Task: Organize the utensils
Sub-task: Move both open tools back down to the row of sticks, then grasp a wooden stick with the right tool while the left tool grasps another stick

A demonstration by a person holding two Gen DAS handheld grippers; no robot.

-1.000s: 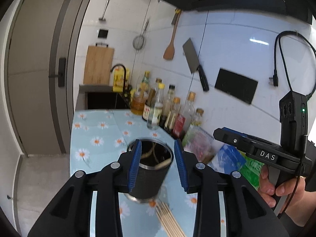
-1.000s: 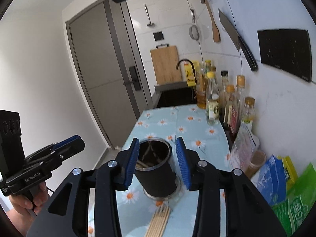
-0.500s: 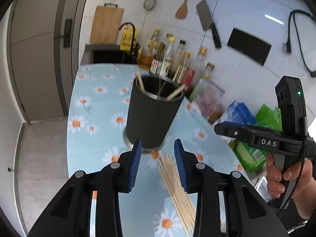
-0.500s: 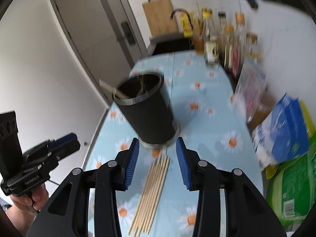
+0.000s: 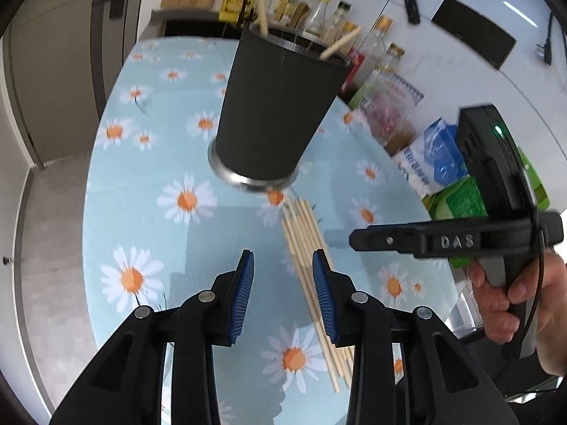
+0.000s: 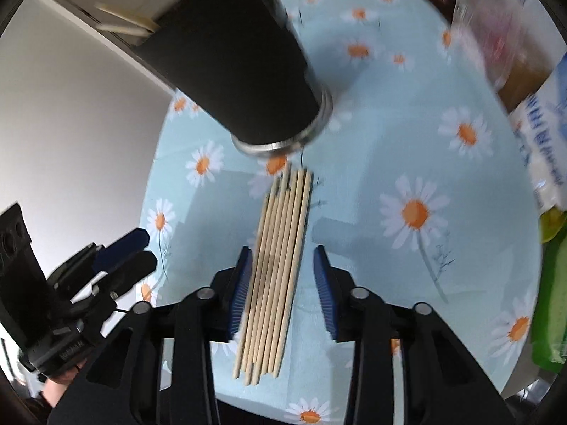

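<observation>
The desk [image 6: 407,134], in a daisy-print cover, carries a black holder [image 6: 241,71], a chopstick bundle [image 6: 276,269] beside it, bottles [image 5: 375,42] and packets [image 5: 432,163].

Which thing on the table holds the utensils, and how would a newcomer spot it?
Start at the daisy-print tablecloth. Near its middle, in front of the bottles along the wall, stands a tall black cup with a steel base and rim, loose chopsticks lying at its foot. Nothing else there is dark and opaque, with sticks poking out.
</observation>
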